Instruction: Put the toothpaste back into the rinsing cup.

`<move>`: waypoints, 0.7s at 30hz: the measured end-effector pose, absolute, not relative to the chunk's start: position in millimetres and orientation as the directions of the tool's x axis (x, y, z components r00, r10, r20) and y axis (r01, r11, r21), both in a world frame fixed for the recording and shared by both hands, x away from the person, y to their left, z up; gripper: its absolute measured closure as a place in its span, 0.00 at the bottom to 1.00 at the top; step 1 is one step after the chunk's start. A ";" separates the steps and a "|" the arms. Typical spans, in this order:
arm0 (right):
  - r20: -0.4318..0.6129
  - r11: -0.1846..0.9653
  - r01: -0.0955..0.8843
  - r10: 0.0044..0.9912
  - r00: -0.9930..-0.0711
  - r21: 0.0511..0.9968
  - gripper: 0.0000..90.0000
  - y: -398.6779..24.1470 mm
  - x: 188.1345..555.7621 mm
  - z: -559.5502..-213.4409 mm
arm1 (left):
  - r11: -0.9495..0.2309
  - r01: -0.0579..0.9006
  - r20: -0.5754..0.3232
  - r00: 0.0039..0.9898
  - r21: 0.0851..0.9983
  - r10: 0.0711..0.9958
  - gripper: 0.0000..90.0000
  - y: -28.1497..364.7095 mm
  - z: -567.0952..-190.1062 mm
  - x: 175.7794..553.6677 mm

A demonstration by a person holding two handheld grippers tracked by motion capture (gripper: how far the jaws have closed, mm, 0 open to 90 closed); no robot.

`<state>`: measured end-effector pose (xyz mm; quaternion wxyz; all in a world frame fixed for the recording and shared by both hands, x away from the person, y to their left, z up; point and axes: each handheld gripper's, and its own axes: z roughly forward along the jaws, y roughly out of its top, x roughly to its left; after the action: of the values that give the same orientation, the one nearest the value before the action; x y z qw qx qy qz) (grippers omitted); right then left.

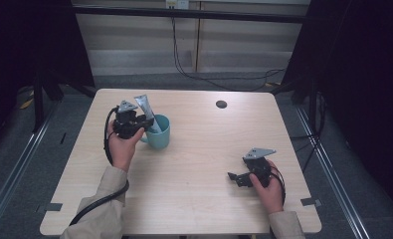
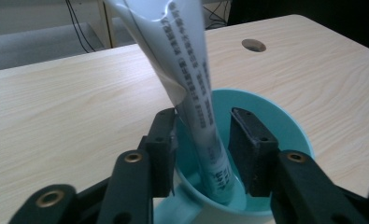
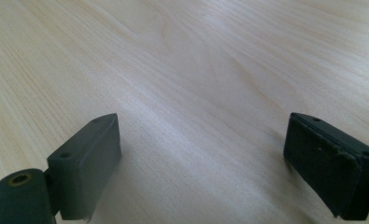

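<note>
Teal cup point(image 2: 266, 121) holding white tube point(image 2: 196, 93), left gripper point(image 2: 203, 144) loosely spread around tube, right gripper point(image 3: 203, 163) wide apart

The cup point(image 1: 159, 133) left of the centre of the high view is plain teal. The tube point(image 2: 191, 88) standing in it is pale silver-white with lines of dark small print. The table point(image 1: 204, 149) is light beige wood with fine grain. Both grippers are black.
</note>
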<state>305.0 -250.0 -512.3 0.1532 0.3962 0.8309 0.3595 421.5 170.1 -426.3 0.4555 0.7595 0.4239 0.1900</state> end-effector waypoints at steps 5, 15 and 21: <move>0.032 0.427 0.550 0.769 -0.639 0.718 0.12 -249.9 304.8 -512.2 | -0.238 0.474 -0.085 0.564 0.848 0.822 0.61 172.0 -426.9 421.5; 0.032 0.427 0.550 0.769 -0.639 0.718 0.12 -249.9 304.8 -512.2 | -0.259 0.480 -0.085 0.583 0.838 0.808 0.50 169.6 -427.6 421.2; 0.031 0.427 0.549 0.769 -0.639 0.718 0.12 -249.9 304.8 -512.2 | -0.258 0.488 -0.085 0.575 0.834 0.814 0.44 169.9 -428.4 422.0</move>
<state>304.8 -249.9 -512.2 0.1526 0.3966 0.8308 0.3593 422.0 169.9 -428.4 0.4393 0.7710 0.4222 0.1855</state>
